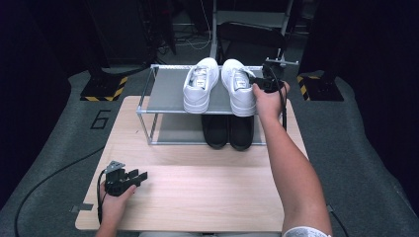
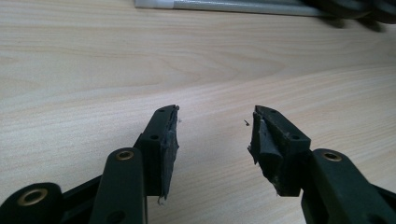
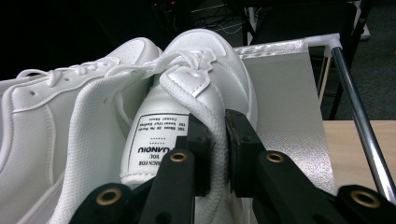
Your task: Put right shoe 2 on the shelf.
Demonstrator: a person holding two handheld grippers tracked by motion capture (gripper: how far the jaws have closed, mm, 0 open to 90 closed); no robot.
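Two white sneakers stand side by side on the top shelf of a metal shoe rack [image 1: 168,91]. My right gripper [image 1: 258,82] is shut on the collar of the right white sneaker [image 1: 238,86]; in the right gripper view its jaws pinch the padded collar edge [image 3: 215,140] of that right white sneaker [image 3: 205,74], one jaw inside the shoe. The left white sneaker [image 1: 200,84] [image 3: 56,116] sits beside it. A pair of black shoes [image 1: 228,131] rests on the lower shelf. My left gripper [image 1: 141,177] [image 2: 215,135] lies open low over the wooden table [image 2: 116,60], holding nothing.
The light wood table [image 1: 197,192] stretches in front of the rack. The rack's left half [image 1: 165,126] holds no shoes on either shelf. Black stands with yellow-black striped bases [image 1: 104,89] flank the rack on the grey floor. A rack rail [image 3: 359,121] runs beside the held sneaker.
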